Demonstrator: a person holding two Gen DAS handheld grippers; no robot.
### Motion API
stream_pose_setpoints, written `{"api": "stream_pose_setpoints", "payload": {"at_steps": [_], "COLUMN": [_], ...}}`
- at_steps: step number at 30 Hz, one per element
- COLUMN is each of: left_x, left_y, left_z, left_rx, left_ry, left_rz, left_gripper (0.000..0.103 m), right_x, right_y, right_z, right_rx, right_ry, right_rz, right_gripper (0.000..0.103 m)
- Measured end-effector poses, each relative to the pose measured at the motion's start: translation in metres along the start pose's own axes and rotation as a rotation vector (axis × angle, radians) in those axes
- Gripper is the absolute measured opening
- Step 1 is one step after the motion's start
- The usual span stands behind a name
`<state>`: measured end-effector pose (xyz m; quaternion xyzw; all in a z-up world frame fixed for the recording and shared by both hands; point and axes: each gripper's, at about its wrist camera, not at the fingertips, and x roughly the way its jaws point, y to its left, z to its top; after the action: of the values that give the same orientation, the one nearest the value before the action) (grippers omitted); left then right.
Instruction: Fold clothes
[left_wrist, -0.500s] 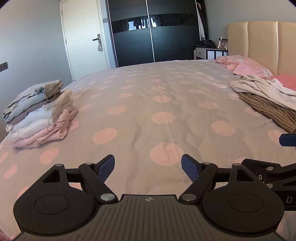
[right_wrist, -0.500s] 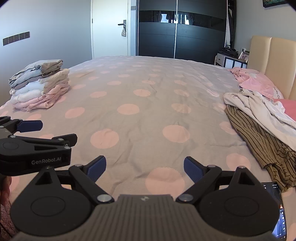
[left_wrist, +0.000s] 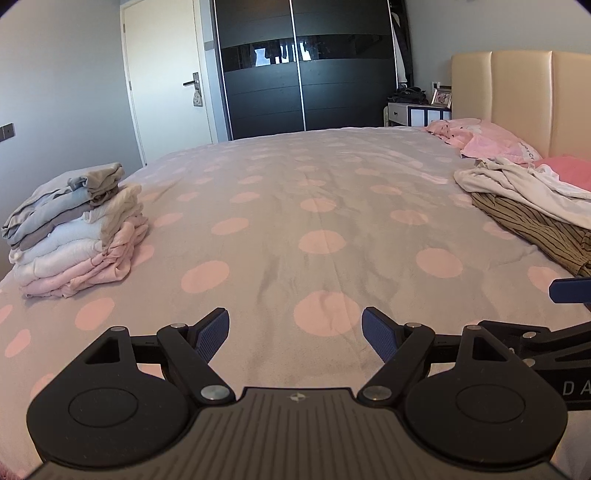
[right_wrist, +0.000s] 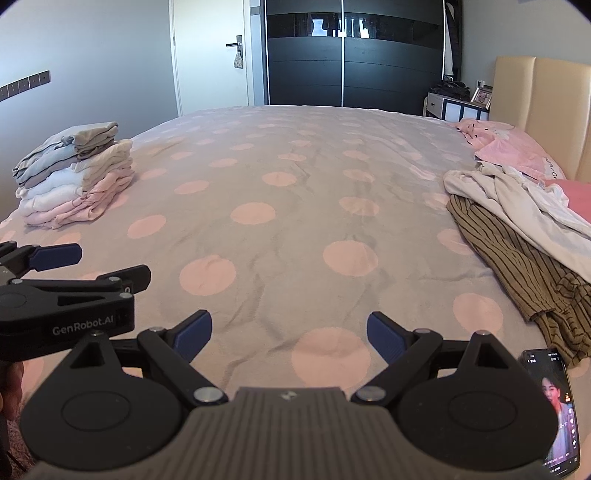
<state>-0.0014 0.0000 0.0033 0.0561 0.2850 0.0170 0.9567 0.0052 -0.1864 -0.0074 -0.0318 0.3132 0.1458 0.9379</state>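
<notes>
- Both tools are hovering over the grey bedspread with pink polka dots (right_wrist: 295, 206), and neither has anything in it.
- The left gripper (left_wrist: 295, 334) fills the bottom of its own view, blue pads spread wide apart with bare cover between them.
- The right gripper (right_wrist: 290, 336) sits the same way at the bottom of its frame: jaws apart, nothing caught.
- Over at the left edge of both views stands the neat stack of folded pink, white and grey garments (left_wrist: 74, 232), so that part of the job looks done.
- What is left lies at the right edge: a crumpled cream-white top (right_wrist: 517, 199) draped over an olive-brown striped garment (right_wrist: 524, 266), both near the beige padded headboard (right_wrist: 535, 96).
- Further back on the right is a pink bundle (right_wrist: 506, 147); it may be a pillow rather than clothing, and the fisheye edge makes that hard to call.
- Handling, as I judge it: both pieces are light, limp fabric that will sag and bunch, not slip. The white top lies uppermost, so it wants lifting first.
- Best hold: pinch a hem or shoulder seam with each gripper, well apart, then drag it onto the open middle of the bed to flatten.
- Watch the lit black smartphone (right_wrist: 554, 410) at lower right, just beside the striped cloth; a dragged hem could snag it.
</notes>
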Motion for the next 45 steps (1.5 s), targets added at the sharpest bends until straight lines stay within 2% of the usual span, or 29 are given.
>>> {"api": "stream_pose_setpoints", "payload": {"at_steps": [21, 45], "left_x": [0.001, 0.0015], "left_y": [-0.0003, -0.0004], "left_z": [-0.0019, -0.0039], "left_rx": [0.003, 0.01], "left_ry": [0.023, 0.037], "left_rz": [0.005, 0.01], "left_gripper": [0.079, 0.079], "right_x": [0.0036, 0.0014], "right_y": [0.0045, 0.0059], "right_z": [-0.0018, -0.0031], "right_rx": [-0.046, -0.08], "right_ry": [0.041, 0.032], "right_rz": [-0.017, -0.022], "right_gripper": [0.093, 0.093]}}
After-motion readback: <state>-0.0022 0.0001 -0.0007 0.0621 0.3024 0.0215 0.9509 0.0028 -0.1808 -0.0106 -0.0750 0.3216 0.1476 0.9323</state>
